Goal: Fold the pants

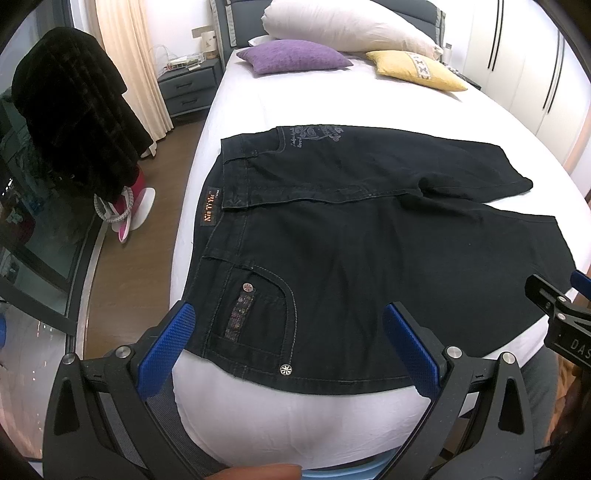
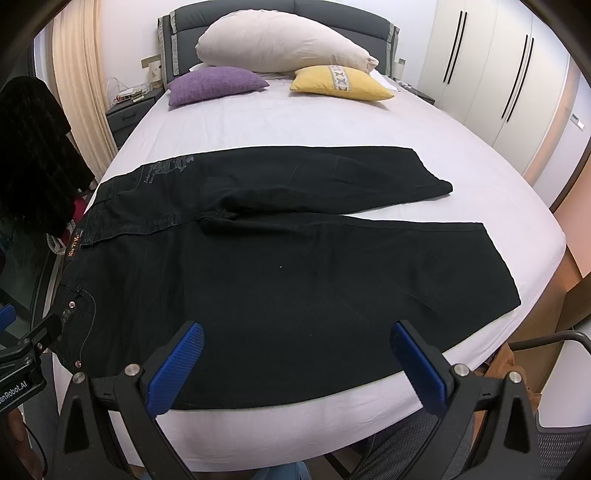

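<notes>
The bed (image 2: pixel 332 122), covered in a smooth white sheet, carries the black pants (image 2: pixel 280 280), which are spread flat across its near end with the waistband at the left edge and the two legs reaching apart toward the right edge. Well beyond them, near the dark headboard (image 2: pixel 280 11), a purple cushion (image 2: pixel 216 85) and a yellow cushion (image 2: pixel 340 84) lie on the sheet. Behind the two cushions, a large cream pillow (image 2: pixel 280 44) leans against the headboard.
</notes>
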The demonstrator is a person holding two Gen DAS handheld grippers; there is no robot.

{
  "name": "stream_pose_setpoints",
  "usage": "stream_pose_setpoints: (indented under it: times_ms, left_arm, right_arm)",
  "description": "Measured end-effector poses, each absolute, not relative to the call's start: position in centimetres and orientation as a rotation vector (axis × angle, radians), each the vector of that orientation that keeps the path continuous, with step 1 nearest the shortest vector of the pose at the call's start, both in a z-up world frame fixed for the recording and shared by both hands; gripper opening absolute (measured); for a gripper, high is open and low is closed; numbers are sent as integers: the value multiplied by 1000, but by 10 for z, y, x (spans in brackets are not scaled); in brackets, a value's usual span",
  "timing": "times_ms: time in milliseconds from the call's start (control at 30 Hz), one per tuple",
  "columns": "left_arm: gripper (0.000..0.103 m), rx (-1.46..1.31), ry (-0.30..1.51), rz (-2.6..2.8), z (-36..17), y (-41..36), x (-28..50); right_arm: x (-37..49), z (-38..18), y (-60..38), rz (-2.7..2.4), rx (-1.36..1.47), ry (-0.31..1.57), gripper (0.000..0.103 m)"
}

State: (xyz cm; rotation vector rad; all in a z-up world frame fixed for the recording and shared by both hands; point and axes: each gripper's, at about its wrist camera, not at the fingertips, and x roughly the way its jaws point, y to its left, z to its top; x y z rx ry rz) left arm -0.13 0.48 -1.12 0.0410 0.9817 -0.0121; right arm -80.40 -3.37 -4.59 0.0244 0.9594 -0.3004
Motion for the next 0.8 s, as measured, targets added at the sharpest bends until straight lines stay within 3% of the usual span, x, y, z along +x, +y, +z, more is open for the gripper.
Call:
stream_pose_setpoints:
  times_ms: [800]
  left_arm:
    - [103,42,994,-5,-8,5,0]
  right_arm:
    - [-804,-50,-30,-294,19,973,103]
